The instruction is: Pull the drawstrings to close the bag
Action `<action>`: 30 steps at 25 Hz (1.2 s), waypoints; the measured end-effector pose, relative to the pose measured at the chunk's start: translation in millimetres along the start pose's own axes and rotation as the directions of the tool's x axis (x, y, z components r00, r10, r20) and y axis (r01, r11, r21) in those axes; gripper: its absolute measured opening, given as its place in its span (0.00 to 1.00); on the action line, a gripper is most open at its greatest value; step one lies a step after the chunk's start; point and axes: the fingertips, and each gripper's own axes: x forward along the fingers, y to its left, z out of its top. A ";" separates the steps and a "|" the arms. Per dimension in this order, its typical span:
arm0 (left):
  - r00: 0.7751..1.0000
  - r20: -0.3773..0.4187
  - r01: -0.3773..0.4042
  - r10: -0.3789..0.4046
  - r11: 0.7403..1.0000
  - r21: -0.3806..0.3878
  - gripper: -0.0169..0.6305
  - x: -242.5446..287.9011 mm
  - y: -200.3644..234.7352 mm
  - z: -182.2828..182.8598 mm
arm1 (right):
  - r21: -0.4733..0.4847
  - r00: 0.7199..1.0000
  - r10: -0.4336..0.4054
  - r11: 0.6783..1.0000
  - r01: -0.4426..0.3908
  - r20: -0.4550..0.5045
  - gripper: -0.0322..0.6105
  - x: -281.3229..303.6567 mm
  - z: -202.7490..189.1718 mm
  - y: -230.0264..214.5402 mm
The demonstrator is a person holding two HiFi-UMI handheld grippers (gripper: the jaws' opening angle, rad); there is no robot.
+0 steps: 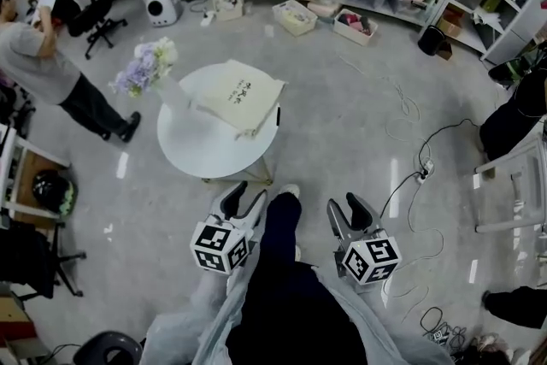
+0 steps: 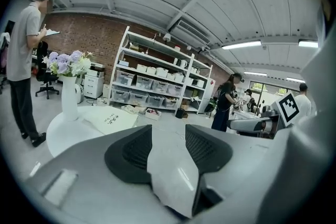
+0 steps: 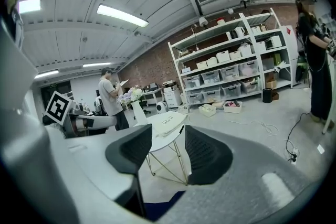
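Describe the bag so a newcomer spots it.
Find the round white table mid-floor. The flat cream cloth bag lies on its far half. Unlike the upright white vase of purple flowers beside it, it lies flat and bears dark print.

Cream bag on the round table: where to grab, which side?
Take the bag at its near right corner, which seems to overhang the table rim beside a dark cord. Come in low from the near side: the cloth lies flat, giving little to pinch from above, and the vase stands at the far left.
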 end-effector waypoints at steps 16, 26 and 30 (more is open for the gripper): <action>0.999 0.016 -0.047 0.048 0.996 -0.073 0.33 101.4 56.9 38.3 | -0.020 0.997 0.070 0.997 -0.070 -0.035 0.35 111.1 57.8 -47.9; 0.991 0.051 -0.116 0.121 0.989 -0.087 0.33 190.8 139.4 108.7 | -0.087 0.987 0.151 0.984 -0.156 -0.063 0.35 241.5 134.2 -78.4; 0.991 0.048 -0.121 0.126 0.989 -0.090 0.33 220.7 153.9 117.4 | -0.085 0.981 0.187 0.978 -0.191 -0.051 0.35 276.5 151.2 -92.1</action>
